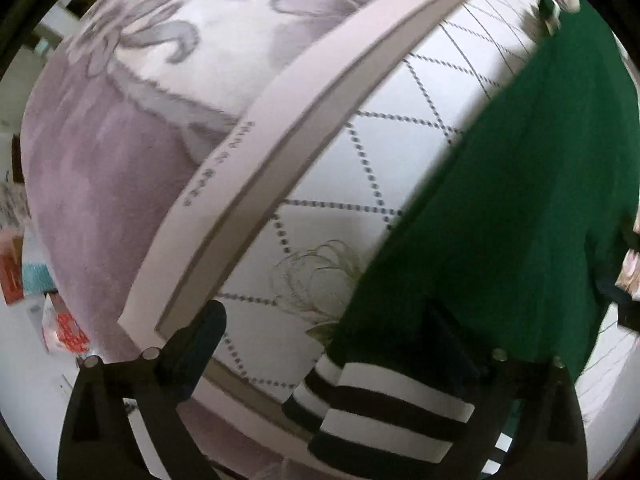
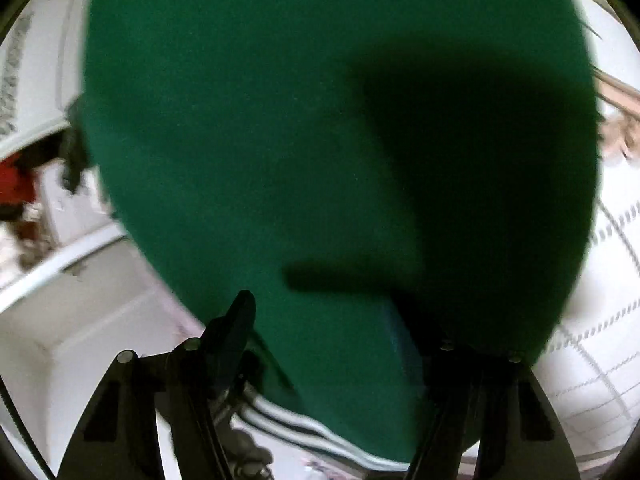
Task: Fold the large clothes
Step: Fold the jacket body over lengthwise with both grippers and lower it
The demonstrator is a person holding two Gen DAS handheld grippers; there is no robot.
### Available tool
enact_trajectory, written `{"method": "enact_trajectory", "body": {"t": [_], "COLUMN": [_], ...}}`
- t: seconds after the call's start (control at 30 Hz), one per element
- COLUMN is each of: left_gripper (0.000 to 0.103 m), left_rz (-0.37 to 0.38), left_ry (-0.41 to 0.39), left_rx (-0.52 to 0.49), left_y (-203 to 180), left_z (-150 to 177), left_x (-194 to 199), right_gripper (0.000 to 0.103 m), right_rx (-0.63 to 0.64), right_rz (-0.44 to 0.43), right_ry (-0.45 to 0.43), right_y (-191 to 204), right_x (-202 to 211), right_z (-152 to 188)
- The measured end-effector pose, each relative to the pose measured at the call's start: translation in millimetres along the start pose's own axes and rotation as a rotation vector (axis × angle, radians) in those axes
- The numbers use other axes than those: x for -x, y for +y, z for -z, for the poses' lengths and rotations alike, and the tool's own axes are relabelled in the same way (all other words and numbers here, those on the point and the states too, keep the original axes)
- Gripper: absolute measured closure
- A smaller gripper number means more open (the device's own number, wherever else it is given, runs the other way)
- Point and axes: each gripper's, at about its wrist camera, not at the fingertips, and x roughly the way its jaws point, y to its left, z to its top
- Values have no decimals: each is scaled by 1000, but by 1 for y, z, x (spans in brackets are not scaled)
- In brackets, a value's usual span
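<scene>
A dark green garment [image 1: 500, 208] with a black-and-white striped cuff [image 1: 380, 408] lies on a white quilted mattress [image 1: 360, 160]. My left gripper [image 1: 332, 340] is open, its fingers wide apart, and the striped cuff and green cloth lie between them. In the right wrist view the green garment [image 2: 280, 140] fills most of the frame, with striped trim [image 2: 288, 420] at the bottom. My right gripper [image 2: 332, 320] is open too, its fingers spread over the green cloth; the right finger is half hidden in shadow.
A pink floral blanket [image 1: 120, 160] lies on the left beyond the mattress's piped edge [image 1: 256, 160]. Red and teal items [image 1: 24, 280] sit at far left. A white cabinet or floor area [image 2: 80, 320] and a red object [image 2: 16, 184] show left of the garment.
</scene>
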Motion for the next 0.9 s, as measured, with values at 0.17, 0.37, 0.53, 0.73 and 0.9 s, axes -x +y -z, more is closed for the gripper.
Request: {"method": "enact_trajectory", "body": {"t": [0.17, 0.37, 0.53, 0.73, 0.9], "left_gripper": [1, 1, 1, 1, 1], "left_rz": [-73, -157, -110, -26, -104], "left_ry": [-34, -101, -170, -301, -314], "left_rx": [-60, -95, -140, -261, -382], "left_y": [-3, -23, -88, -219, -306], "left_z": [5, 5, -39, -152, -258], "left_x": [32, 69, 99, 108, 47], "right_gripper": [26, 29, 54, 77, 77], "right_rx": [-46, -62, 7, 37, 64], "right_rz": [78, 248, 257, 160, 94], "right_ry": [-137, 48, -5, -267, -431], "right_y": [-26, -77, -36, 0, 29], "right_x": [44, -10, 37, 138, 180], "right_z": [39, 60, 40, -40, -156]}}
